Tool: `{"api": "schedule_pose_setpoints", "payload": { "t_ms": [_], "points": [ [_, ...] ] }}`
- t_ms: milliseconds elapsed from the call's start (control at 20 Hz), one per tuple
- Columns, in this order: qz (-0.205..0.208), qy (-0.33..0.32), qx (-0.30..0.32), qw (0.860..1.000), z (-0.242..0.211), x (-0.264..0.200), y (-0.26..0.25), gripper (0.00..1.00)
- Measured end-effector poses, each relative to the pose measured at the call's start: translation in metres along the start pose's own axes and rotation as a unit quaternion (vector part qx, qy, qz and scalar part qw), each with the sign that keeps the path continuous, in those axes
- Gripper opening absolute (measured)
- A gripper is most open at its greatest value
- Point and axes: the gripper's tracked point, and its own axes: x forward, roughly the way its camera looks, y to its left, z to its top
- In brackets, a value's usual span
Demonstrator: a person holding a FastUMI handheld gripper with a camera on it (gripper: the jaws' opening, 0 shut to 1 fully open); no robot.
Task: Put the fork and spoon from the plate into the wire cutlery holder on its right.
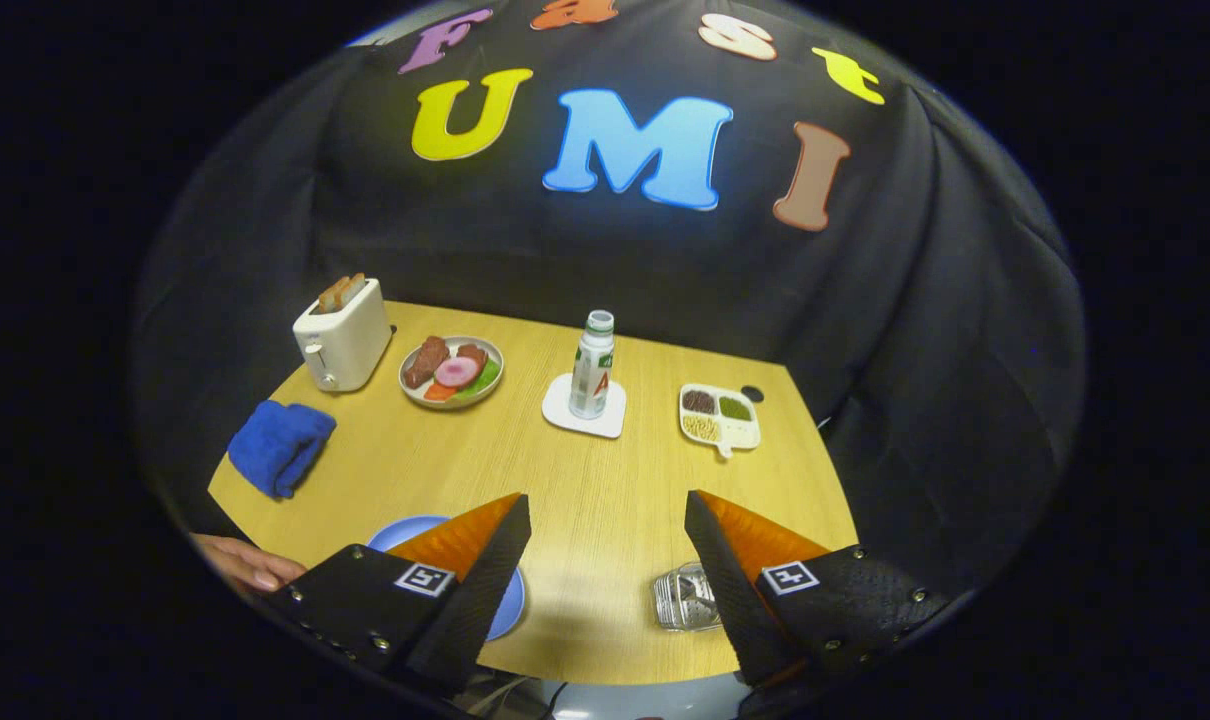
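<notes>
Jaws wide, empty, held high over the tabletop (605, 480). Blue plate (410, 530) sits half hidden under your near finger, wire cutlery holder (680, 598) beside the other. Fork and spoon can't be seen; descend blind and you'll likely clip the plate rim.

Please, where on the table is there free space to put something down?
The widest bare wood lies ahead of the open gripper, before the bottle. Another patch lies between blue towel and food plate. It is crowded near the fingers: blue plate, wire holder.
</notes>
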Motion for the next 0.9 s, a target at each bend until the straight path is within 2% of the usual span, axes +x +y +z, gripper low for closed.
{"api": "schedule_pose_setpoints", "payload": {
  "t_ms": [250,300,400,550,750,900],
  "points": [
    [-0.001,-0.15,0.033,0.988,0.041,-0.041,0.025,0.96],
    [0.011,-0.164,0.026,0.986,0.045,-0.042,0.035,0.95],
    [0.002,-0.18,0.01,0.984,0.043,-0.039,0.033,0.94],
    [0.003,-0.214,0.037,0.976,0.044,-0.039,0.04,0.95],
    [-0.03,-0.26,0.037,0.964,0.052,-0.044,0.032,0.95],
    [-0.022,-0.29,0.061,0.955,0.057,-0.045,0.039,0.95]
  ]
}}
